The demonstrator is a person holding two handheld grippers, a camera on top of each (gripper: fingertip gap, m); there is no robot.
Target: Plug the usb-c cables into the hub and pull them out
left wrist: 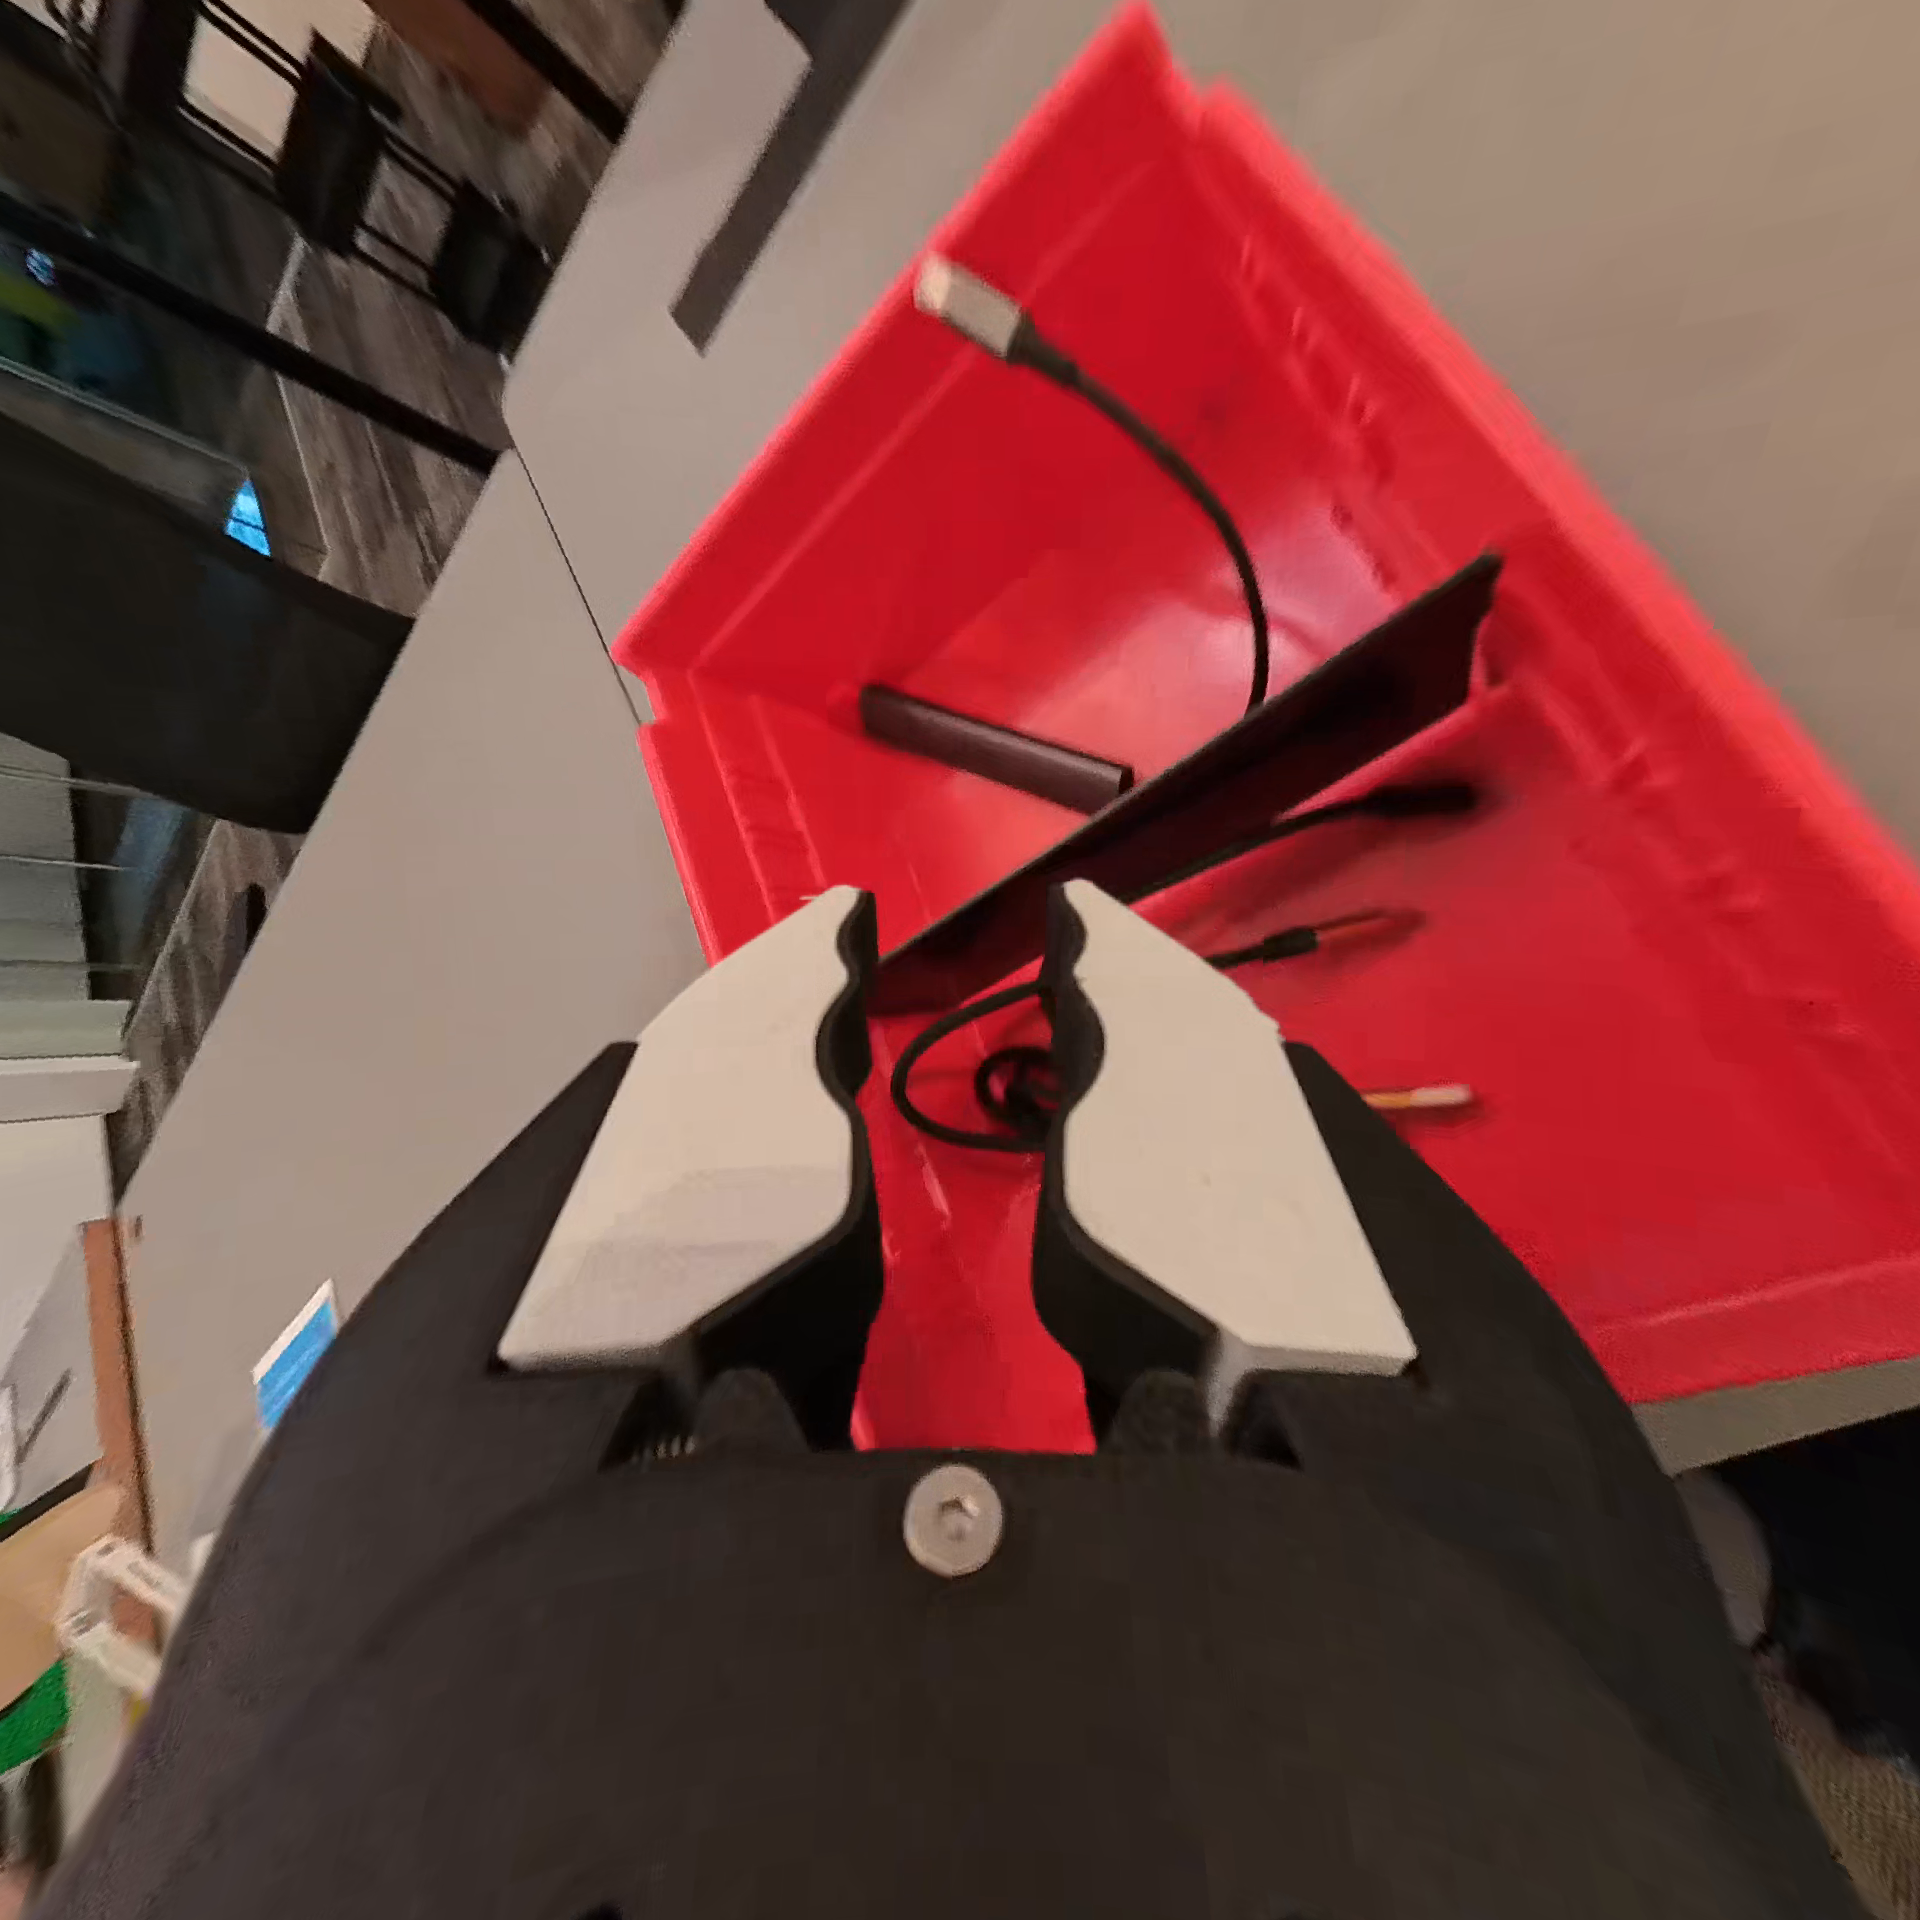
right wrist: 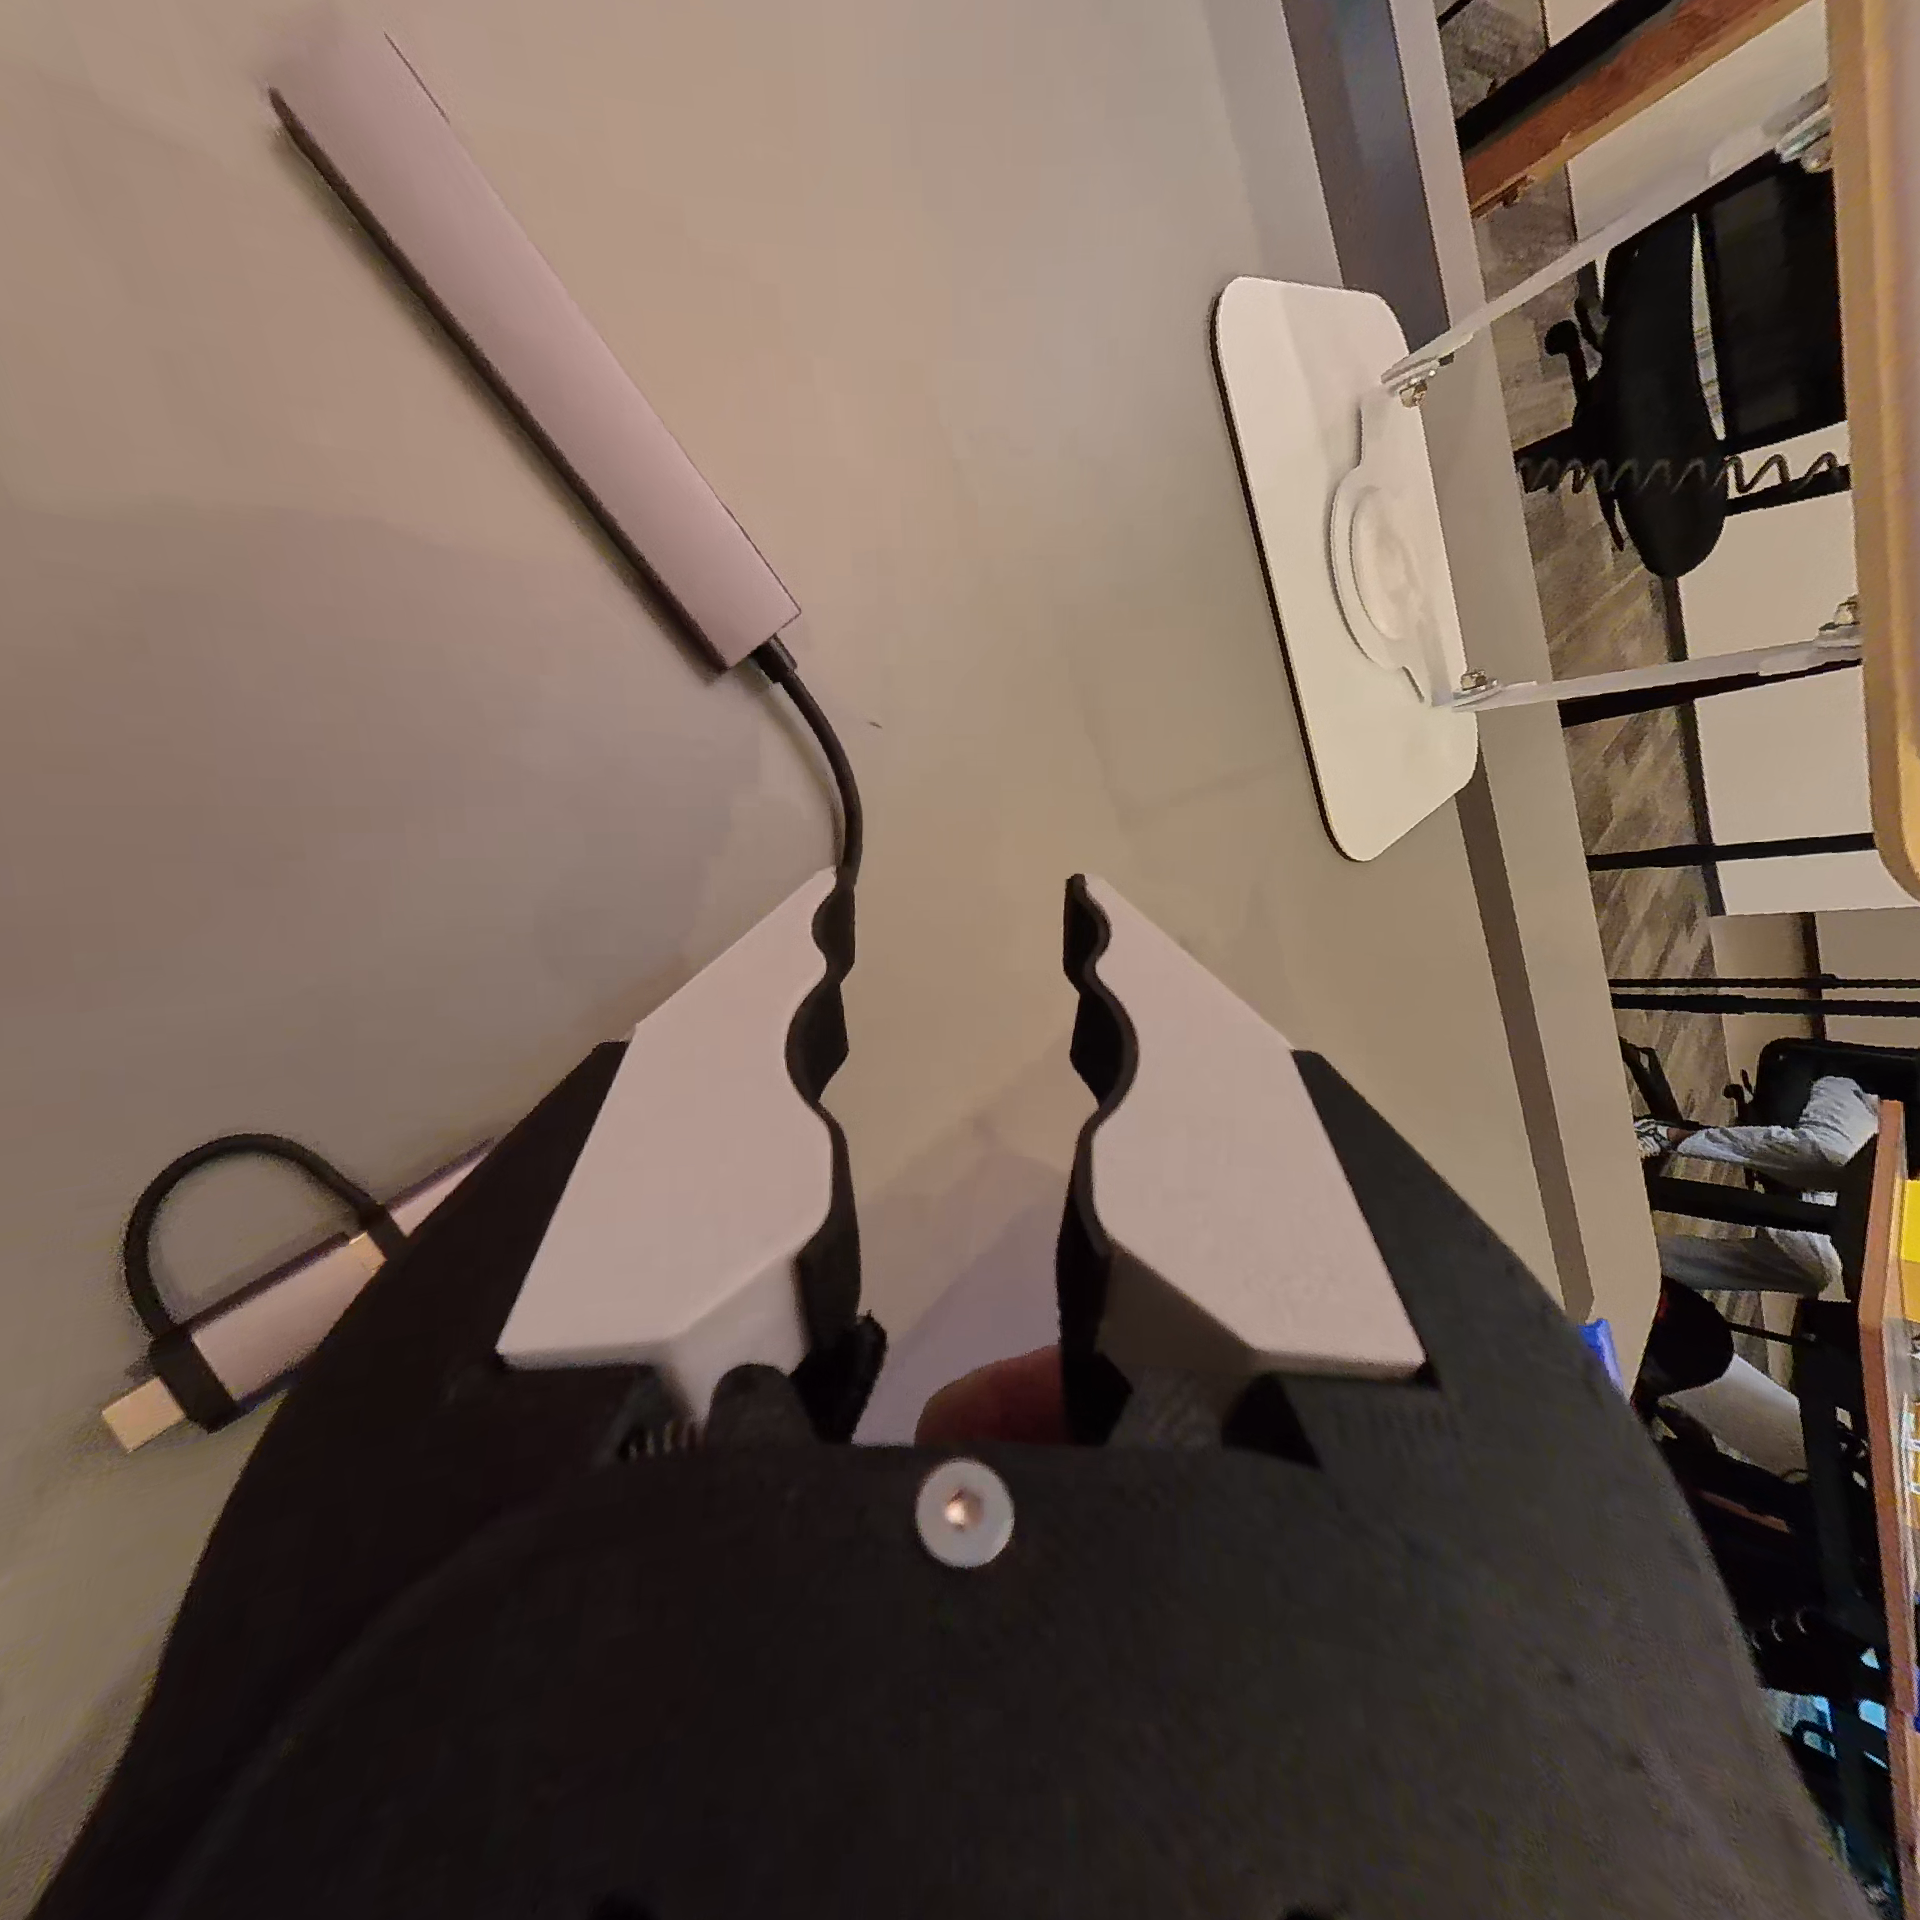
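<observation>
In the left wrist view a red bin [left wrist: 1714, 1039] holds a dark hub [left wrist: 992, 748] in its far compartment. The hub's black cable arches up to a silver plug [left wrist: 971, 312]. A black divider [left wrist: 1195, 800] splits the bin. The near compartment holds a coiled black cable [left wrist: 935, 1091] and several loose cable ends [left wrist: 1351, 930]. My left gripper [left wrist: 958, 914] is open and empty above the near compartment. In the right wrist view a grey hub [right wrist: 540, 353] lies on the table, and its black cable [right wrist: 831, 769] runs down behind my left fingertip. My right gripper [right wrist: 954, 894] is open and empty.
A second grey hub [right wrist: 281, 1320] with a looped black cable and silver plug lies at the lower left of the right wrist view. A white pad [right wrist: 1340, 727] under a clear acrylic stand sits near the table's right edge [right wrist: 1507, 935]. Chairs and shelves stand beyond. The grippers' ends are close to 45 cm from one another. The left tips stand about 15 cm off the silver plug [left wrist: 971, 312].
</observation>
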